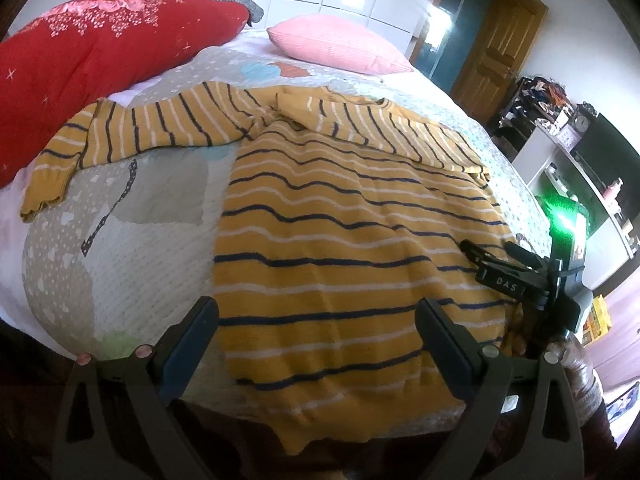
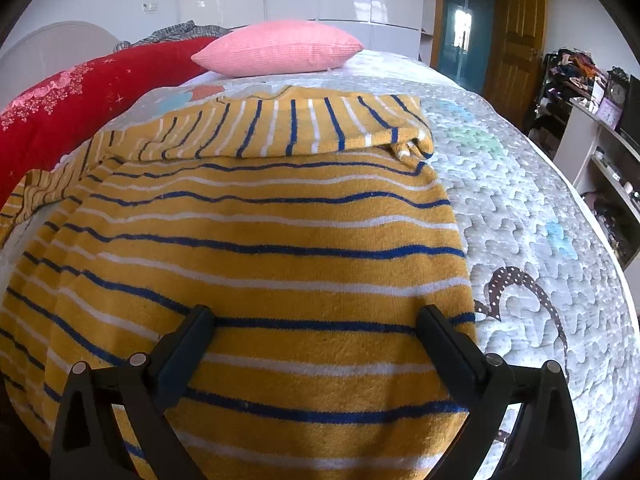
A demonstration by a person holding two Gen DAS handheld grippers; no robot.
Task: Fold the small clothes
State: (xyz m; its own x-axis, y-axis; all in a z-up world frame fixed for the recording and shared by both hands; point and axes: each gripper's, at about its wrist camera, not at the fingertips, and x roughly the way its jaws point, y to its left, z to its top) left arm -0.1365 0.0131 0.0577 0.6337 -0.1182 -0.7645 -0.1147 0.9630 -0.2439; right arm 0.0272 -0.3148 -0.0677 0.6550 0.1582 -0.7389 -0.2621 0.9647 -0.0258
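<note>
A mustard sweater [image 1: 340,240] with navy and white stripes lies flat on the bed, hem toward me. One sleeve [image 1: 132,136] stretches out to the left. The other sleeve [image 2: 280,128] is folded across the chest. My left gripper [image 1: 318,320] is open above the hem's left part, with nothing between its fingers. My right gripper [image 2: 318,320] is open over the sweater's lower right part, its pads clear of the cloth. In the left wrist view the right gripper [image 1: 490,250] hovers at the sweater's right edge.
The bed's patterned quilt [image 2: 520,200] reaches to the right of the sweater. A red blanket [image 1: 80,52] lies at the far left and a pink pillow [image 2: 276,52] at the head. A wooden door [image 2: 516,40] and cluttered shelves [image 2: 592,120] stand to the right.
</note>
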